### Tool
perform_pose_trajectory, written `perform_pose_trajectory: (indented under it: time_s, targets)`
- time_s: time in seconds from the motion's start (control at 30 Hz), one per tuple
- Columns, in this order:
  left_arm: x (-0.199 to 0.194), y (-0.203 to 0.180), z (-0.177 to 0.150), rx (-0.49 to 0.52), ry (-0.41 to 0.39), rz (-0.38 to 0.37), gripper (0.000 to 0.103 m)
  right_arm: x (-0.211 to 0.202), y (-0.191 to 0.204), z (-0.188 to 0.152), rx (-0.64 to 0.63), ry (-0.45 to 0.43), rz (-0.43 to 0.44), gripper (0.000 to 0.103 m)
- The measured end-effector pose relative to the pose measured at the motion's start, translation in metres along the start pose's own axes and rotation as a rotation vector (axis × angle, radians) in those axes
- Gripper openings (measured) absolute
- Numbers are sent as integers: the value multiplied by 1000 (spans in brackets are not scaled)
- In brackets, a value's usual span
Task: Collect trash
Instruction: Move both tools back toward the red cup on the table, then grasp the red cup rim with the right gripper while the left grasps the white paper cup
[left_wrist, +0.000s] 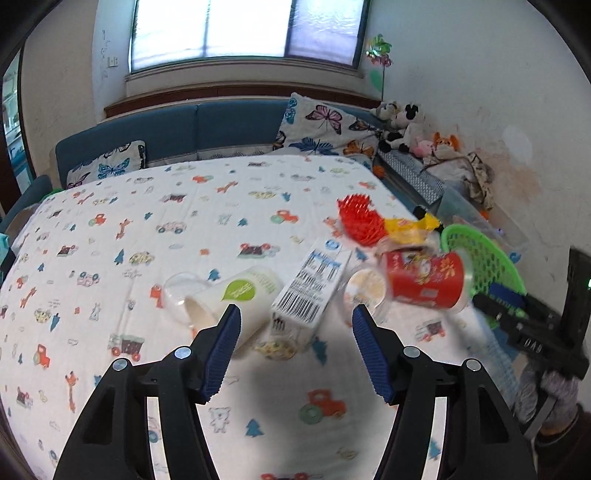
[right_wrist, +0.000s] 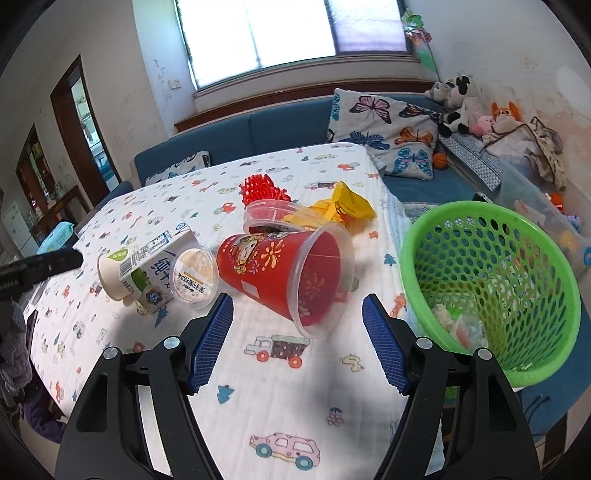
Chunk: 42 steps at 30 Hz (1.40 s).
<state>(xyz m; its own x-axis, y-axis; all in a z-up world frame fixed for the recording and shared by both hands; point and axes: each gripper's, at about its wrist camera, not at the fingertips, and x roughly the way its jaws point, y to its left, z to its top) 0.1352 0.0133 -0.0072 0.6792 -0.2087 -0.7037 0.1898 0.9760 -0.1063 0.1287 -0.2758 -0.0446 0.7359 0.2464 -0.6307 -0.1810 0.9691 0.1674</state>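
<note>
- The milk carton (right_wrist: 155, 266) is a white box with a barcode and blue Chinese characters; it lies on the cloth-covered desk (right_wrist: 258, 387).
- The red cup (right_wrist: 273, 273) is clear plastic with a cartoon print and lies on its side.
- The small round tub (right_wrist: 194, 275) has a printed lid.
- The green basket (right_wrist: 491, 280) is perforated plastic and stands at the desk edge.
- Left tongs (left_wrist: 295, 325) and right tongs (right_wrist: 297, 314) are both released and grasp nothing.

glossy plastic red cup (right_wrist: 284, 275); perforated plastic basket (right_wrist: 491, 280); matt cloth sheet (right_wrist: 280, 387).
</note>
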Motion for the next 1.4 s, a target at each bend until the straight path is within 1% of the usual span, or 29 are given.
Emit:
perform_pose_trajectory:
  time_s: [0.17, 0.3, 0.47, 0.57, 0.63, 0.7, 0.77, 0.87, 0.9, 0.97, 1.0, 1.07, 1.1, 1.13, 1.23, 1.27, 1.33, 1.4]
  targets:
    - [7, 8, -5, 36, 4, 32, 61, 7, 1, 2, -8, 15, 0, 70]
    - [12, 13, -2, 75, 11, 26, 61, 15, 1, 2, -10, 26, -1, 69]
    - [16, 23, -1, 100, 2, 42, 61, 28, -1, 5, -1, 47, 9, 63]
    - [20, 34, -1, 81, 16, 51, 61, 35, -2, 6, 0, 56, 13, 60]
    - [22, 41, -3, 50, 28, 27, 61, 39, -2, 7, 3, 60, 18, 58]
    - [28, 47, -6, 15, 45, 9, 57, 44, -2, 8, 8, 66, 24, 57]
    - [35, 51, -9, -11, 61, -3, 50, 48, -1, 8, 17, 73, 35, 54]
    - [46, 57, -12, -56, 78, -40, 44, 53, 1, 9, 17, 81, 45, 51]
    - [49, 59, -13, -70, 79, -50, 44, 54, 3, 9, 12, 82, 49, 50]
    - [54, 61, -13, -86, 79, -72, 38, 56, 5, 9, 4, 84, 52, 49]
    - [57, 63, -13, -97, 77, -87, 38, 58, 6, 10, 0, 85, 53, 48]
    - [61, 65, -14, -111, 73, -105, 33, 60, 8, 10, 0, 86, 60, 46]
    - [64, 66, -14, -118, 75, -106, 32, 61, 9, 10, 1, 87, 62, 45]
    - [66, 67, -14, -123, 76, -106, 27, 62, 10, 10, 2, 88, 65, 43]
    - [69, 69, -16, -144, 68, -149, 17, 64, 13, 10, 6, 92, 81, 38]
    - [69, 69, -16, -142, 65, -155, 17, 63, 15, 9, 3, 91, 86, 37]
    - [68, 65, -18, -128, 59, -149, 14, 62, 19, 9, -1, 91, 95, 29]
    - [66, 62, -19, -120, 51, -153, 7, 59, 23, 6, 1, 89, 114, 23]
